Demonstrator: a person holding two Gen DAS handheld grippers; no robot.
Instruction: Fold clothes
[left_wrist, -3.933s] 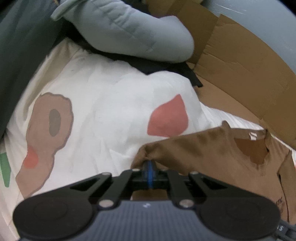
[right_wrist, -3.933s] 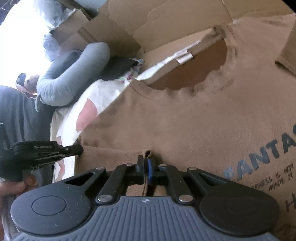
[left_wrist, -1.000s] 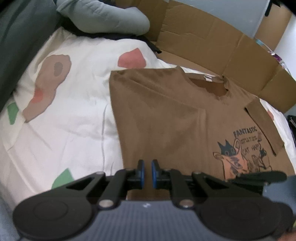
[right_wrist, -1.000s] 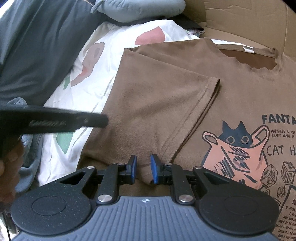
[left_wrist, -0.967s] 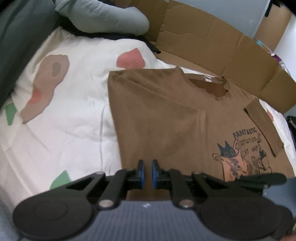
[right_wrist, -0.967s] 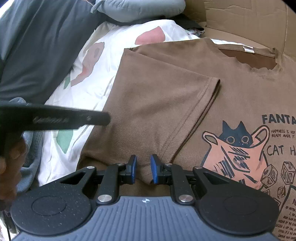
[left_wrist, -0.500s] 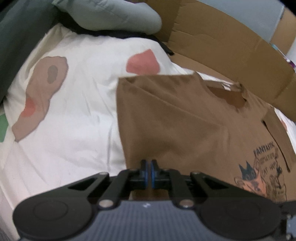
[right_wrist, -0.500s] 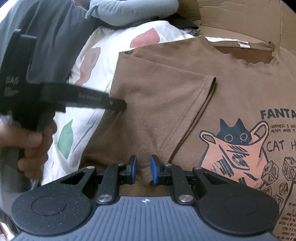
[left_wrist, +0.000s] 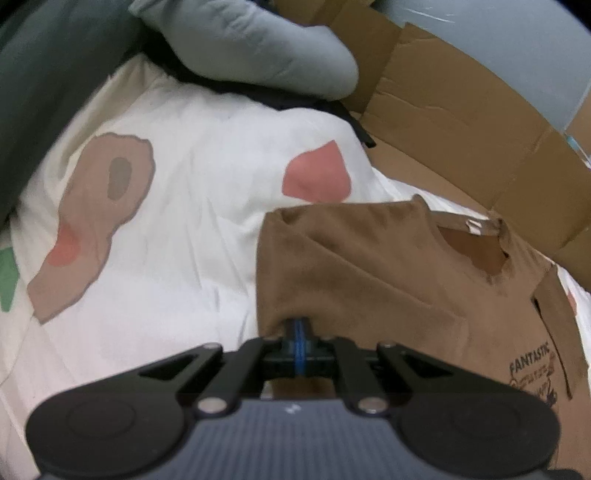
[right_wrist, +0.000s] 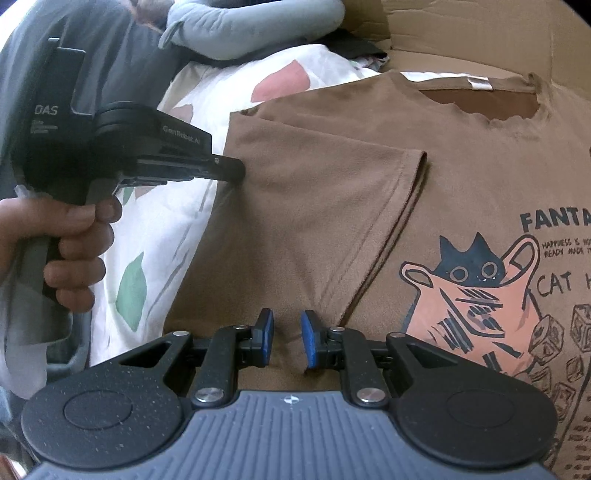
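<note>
A brown T-shirt (left_wrist: 388, 280) (right_wrist: 332, 206) with a cat print (right_wrist: 472, 295) lies flat on a patterned white bedsheet (left_wrist: 184, 206). Its left sleeve (right_wrist: 369, 192) is folded in over the chest. My left gripper (left_wrist: 299, 332) (right_wrist: 238, 171) is shut on the shirt's left folded edge, and the cloth creases towards its tips. A person's hand (right_wrist: 74, 243) holds its handle. My right gripper (right_wrist: 287, 339) hovers low over the shirt's lower left part. Its jaws are opening, with flat fabric below them and nothing pinched.
A grey-blue pillow (left_wrist: 251, 48) (right_wrist: 258, 26) lies at the head of the bed, on dark cloth. Flattened cardboard (left_wrist: 461, 122) (right_wrist: 461, 33) lines the far side behind the collar. A dark grey blanket (left_wrist: 44, 74) covers the left.
The left gripper shut and moved forward along the shirt's left edge, which now bunches at its tips. The right gripper stayed in place and its jaws stand slightly wider.
</note>
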